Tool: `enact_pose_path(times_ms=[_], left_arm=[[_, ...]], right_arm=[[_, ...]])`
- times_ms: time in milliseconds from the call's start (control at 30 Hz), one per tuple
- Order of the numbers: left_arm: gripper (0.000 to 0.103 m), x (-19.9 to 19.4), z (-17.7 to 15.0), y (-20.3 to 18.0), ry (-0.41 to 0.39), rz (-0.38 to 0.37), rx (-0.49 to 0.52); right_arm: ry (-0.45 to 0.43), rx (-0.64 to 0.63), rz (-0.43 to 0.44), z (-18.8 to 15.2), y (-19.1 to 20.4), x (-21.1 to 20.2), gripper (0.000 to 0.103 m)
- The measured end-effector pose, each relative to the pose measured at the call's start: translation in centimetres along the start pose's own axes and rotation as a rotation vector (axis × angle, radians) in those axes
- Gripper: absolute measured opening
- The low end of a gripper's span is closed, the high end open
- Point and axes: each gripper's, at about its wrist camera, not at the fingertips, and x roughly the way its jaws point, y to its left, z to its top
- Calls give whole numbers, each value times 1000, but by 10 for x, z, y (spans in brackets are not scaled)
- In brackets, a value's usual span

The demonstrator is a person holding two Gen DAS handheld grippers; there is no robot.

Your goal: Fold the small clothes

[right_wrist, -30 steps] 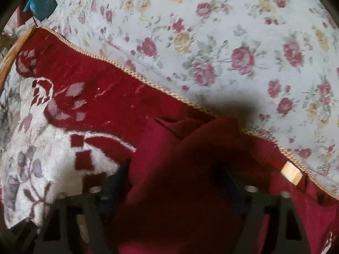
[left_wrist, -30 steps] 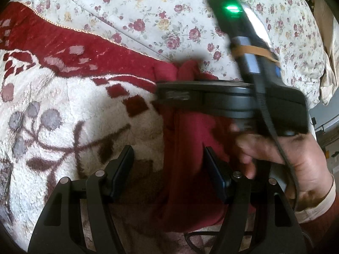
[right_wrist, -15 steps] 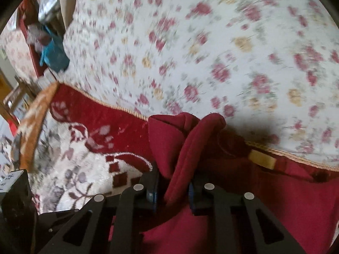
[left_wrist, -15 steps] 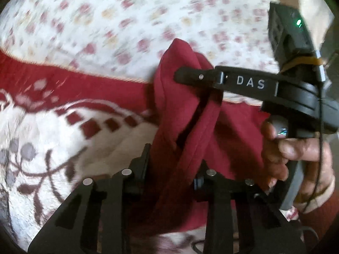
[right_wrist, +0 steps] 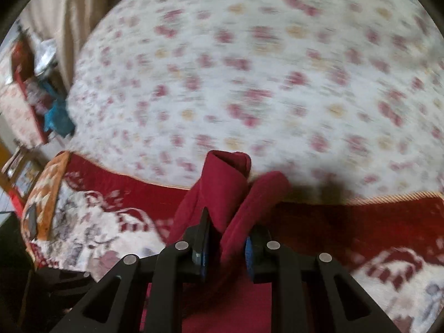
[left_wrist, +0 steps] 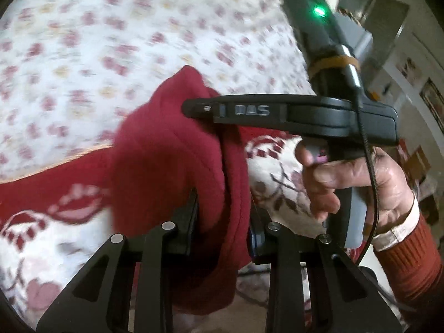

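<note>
A small dark red garment [left_wrist: 172,149] hangs bunched in the air above the bed. My left gripper [left_wrist: 222,222] is shut on a thick fold of it. My right gripper [right_wrist: 226,245] is shut on another fold of the same red garment [right_wrist: 222,191], which rises between its fingers. In the left wrist view the right gripper's black body [left_wrist: 291,113], held by a hand, reaches in from the right and touches the cloth's top. The garment's lower part is hidden behind the fingers.
A red and cream patterned blanket [left_wrist: 41,183] lies under the garment, with a white floral bedsheet [right_wrist: 249,69] beyond it. An orange patterned cushion [right_wrist: 44,191] sits at the blanket's left end. Room clutter shows far left [right_wrist: 41,94].
Both grippers closed on the red garment and lifted it off the blanket. It now hangs higher between them, and the views are blurred by motion.
</note>
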Motion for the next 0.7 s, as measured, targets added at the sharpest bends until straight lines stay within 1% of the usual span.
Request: enact_pose_path(times_ms=[67, 133, 200, 233, 267, 300, 333, 367, 400, 433, 467, 500, 533, 600, 633, 667, 700], left_arm=[[27, 30, -1, -6, 42, -24, -28], [27, 57, -4, -5, 89, -38, -72], [28, 72, -9, -3, 136, -25, -77], [28, 69, -10, -4, 140, -22, -73], [33, 60, -11, -4, 131, -28, -66], [39, 47, -11, -3, 113, -36, -54], [44, 34, -10, -1, 92, -34, -40], [55, 22, -10, 0, 70, -23, -31], [61, 8, -11, 3, 35, 1, -20], [62, -5, -13, 7, 3, 29, -10], [62, -17, -15, 13, -23, 63, -7], [62, -24, -18, 22, -32, 94, -14], [62, -28, -23, 30, -35, 129, -28], [62, -24, -30, 41, -22, 167, -62], [62, -17, -36, 48, -3, 185, -85], [62, -11, -43, 54, 24, 204, -105], [62, -8, -47, 56, 42, 215, -115]], right_arm=[[33, 49, -48, -11, -26, 11, 19], [74, 107, -74, -22, -49, 27, 19], [112, 187, -74, -36, -70, 40, 20], [113, 233, -45, -41, -78, 41, 22], [94, 272, -14, -47, -85, 36, 30], [75, 284, 0, -51, -86, 30, 38], [59, 286, 10, -53, -86, 22, 42], [38, 280, 28, -55, -84, 12, 52], [27, 270, 47, -57, -81, 4, 55], [21, 257, 63, -60, -77, -2, 56], [19, 243, 78, -64, -71, -9, 60], [19, 238, 81, -69, -65, -11, 67], [29, 232, 86, -74, -59, -9, 69], [106, 191, 86, -86, -41, 7, 68], [126, 155, 53, -91, -34, 13, 63], [127, 102, -5, -94, -27, 16, 38], [108, 29, -75, -95, -18, 14, 30]])
